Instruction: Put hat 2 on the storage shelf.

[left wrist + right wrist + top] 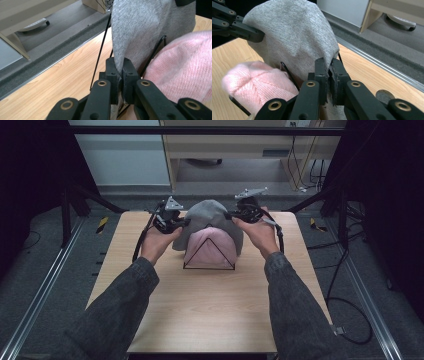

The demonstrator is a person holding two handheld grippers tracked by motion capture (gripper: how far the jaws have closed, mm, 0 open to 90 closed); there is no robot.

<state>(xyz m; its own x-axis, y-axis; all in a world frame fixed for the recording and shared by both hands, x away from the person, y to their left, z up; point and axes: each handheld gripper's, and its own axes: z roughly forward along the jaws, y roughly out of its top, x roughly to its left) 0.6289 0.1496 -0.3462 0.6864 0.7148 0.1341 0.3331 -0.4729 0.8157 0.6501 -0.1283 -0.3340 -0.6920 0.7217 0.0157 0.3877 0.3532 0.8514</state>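
L gripper (121, 75) jaws nearly closed, pinching a fold of the grey cloth (147, 27) at its edge; the fabric runs down betw the pads and out below. R gripper (328, 75) same story: jaws narrow, clamped on the opposite edge of the cloth, which rises taut from the grip.

Outward: the cloth is a grey knit piece, looks like a beanie, stretched betw both grippers and draped over the top of a black wire frame (209, 255) w/ a triangular outline, standing mid-table toward the far side. A pink knit hat (211, 249) already sits on the frame; the grey one covers its top and back, pink front exposed. In the R gripper view the L gripper shows at upper left, biting the far hem.

Step, as I read it: pulling the grey hat down over the pink one on the stand, abt halfway on.

Next move prob needs both hands drawing down and toward the person evenly, keeping the opening spread so the hem clears the wire corners. Uneven pull could tip the light frame or drag the pink hat off. Wooden table (210, 320) otherwise bare
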